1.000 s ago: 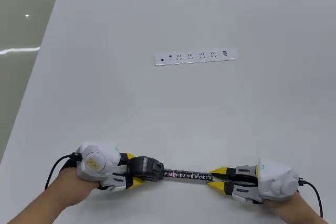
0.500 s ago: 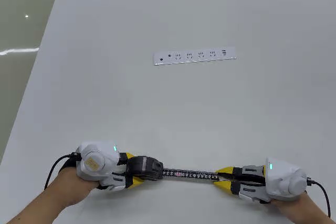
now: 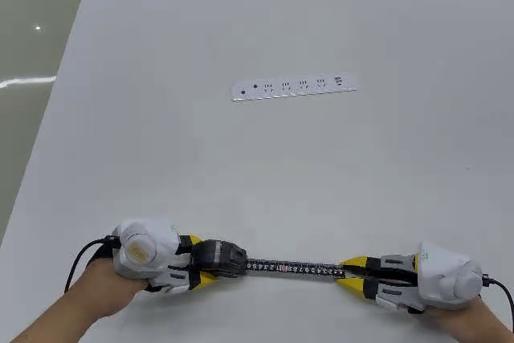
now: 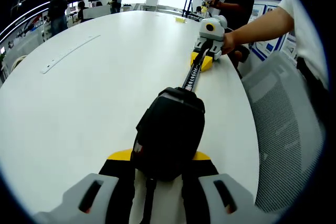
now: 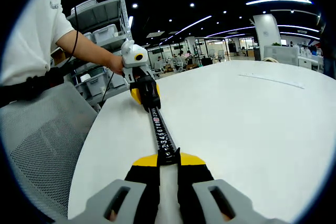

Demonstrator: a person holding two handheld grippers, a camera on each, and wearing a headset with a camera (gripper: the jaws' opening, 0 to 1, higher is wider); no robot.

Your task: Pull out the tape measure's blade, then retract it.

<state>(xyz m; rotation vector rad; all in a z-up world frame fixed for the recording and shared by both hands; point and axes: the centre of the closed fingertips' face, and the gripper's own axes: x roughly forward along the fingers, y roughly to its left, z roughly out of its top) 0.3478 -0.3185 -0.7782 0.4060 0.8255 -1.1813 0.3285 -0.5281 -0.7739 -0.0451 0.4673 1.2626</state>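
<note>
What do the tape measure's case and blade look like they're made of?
Case: probably matte black plastic or rubber, going by its dull moulded surface with a faint sheen.
Blade: a thin, dark, flat strip with printed pale numerals, likely coated steel, though the look leaves that open.

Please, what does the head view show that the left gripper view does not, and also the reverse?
Head view: the person's left hand and a black cable. Left gripper view: a grey mesh chair and people standing far off. Both: the tape measure case, its pulled-out blade, the right hand-held gripper shut on the blade, the power strip, the white table.
</note>
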